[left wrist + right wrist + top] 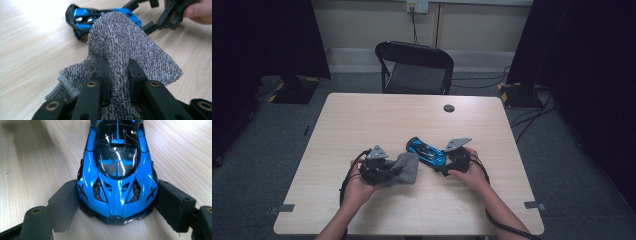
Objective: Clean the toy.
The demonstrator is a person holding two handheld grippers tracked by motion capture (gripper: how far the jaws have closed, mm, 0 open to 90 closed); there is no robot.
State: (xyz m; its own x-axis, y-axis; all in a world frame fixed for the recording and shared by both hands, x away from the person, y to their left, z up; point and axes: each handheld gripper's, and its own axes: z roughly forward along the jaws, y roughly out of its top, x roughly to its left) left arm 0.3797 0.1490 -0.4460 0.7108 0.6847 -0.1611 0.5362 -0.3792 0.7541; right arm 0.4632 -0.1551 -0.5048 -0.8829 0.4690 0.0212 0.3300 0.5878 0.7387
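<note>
The blue toy car (pixel 426 152) sits on the light wooden tabletop (pixel 362 120), a little right of the middle and on the person's side, lying at a slant with one end toward the right claw (pixel 443 169). In the right gripper view that claw's two black jaws press against the car's (pixel 117 170) flanks at its near end, one on each side, so the claw is clamped on the car; its wheels seem to rest on the wood, though the contact is hard to judge from this angle.

Just left of the car lies the grey knitted cloth (pixel 407 168), its far edge close to or touching the car's side. The left claw (pixel 393 173) has pinched a fold of it: in the left gripper view the jaws close on the cloth (pixel 125 47) between them, and the fabric stands up in a rounded hump that hides part of the car (pixel 82 18) behind it.

The person's left hand (pixel 357 187) and right hand (pixel 471 172) hold the grippers from the near edge.

Beyond the far edge stands a black folding chair (pixel 414 67) on grey carpet, and a small dark round cap (pixel 449 108) sits in the tabletop near that edge.
</note>
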